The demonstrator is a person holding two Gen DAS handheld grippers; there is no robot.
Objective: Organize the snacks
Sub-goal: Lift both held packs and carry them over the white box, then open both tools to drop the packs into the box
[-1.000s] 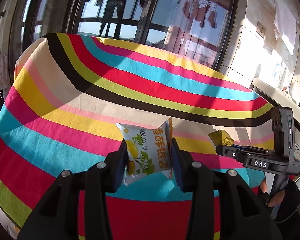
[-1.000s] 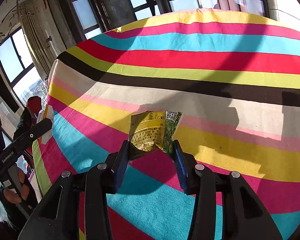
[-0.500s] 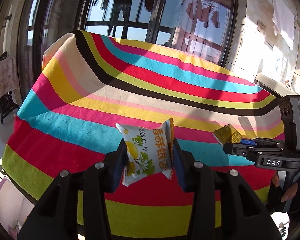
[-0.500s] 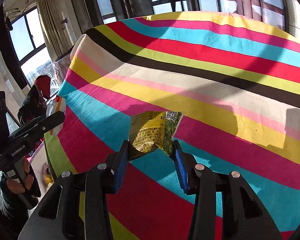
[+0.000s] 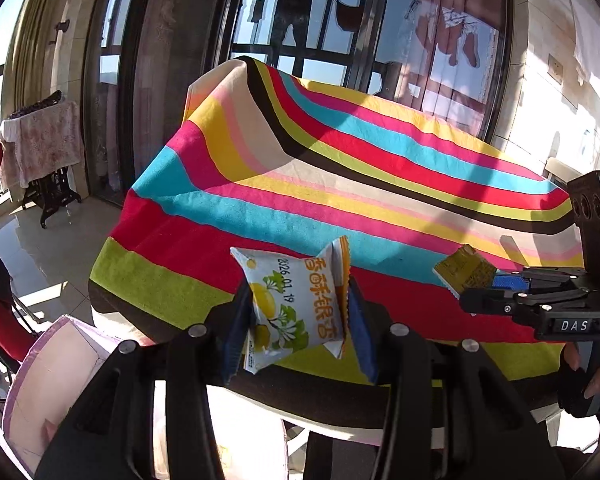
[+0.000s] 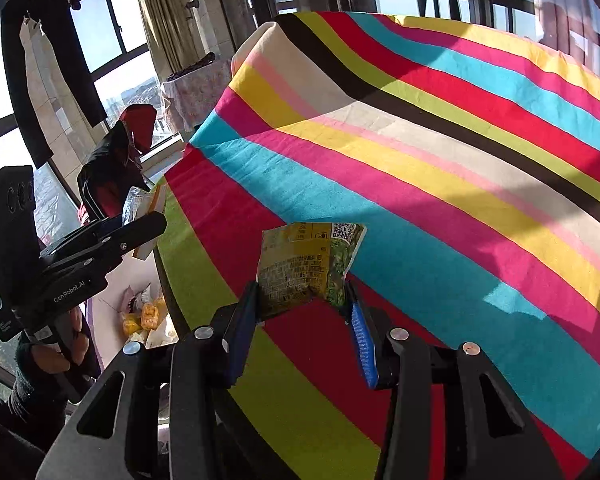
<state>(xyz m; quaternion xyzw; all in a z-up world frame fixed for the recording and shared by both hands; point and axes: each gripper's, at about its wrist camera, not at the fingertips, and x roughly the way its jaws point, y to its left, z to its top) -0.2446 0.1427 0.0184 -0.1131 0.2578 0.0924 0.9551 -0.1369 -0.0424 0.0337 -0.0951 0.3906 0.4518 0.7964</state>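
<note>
The left gripper [image 5: 296, 320] is squeezing a white snack pack [image 5: 294, 308]. The right gripper [image 6: 300, 320] is squeezing a yellow snack pack [image 6: 306, 264]. Both are hanging over the striped tablecloth [image 6: 440, 184]. Below the left gripper, a pink box [image 5: 48, 384] is half hidden.

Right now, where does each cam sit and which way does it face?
Left wrist: rides the left tongs, looking forward over the striped tablecloth at windows; holds the white snack packet; right tongs and gloved hand at right.
Right wrist: rides the right tongs, facing the tablecloth's left edge; grips the yellow-green packet; left tongs and hand at left.
Shared: tablecloth, both packets, pink container below the table edge.
</note>
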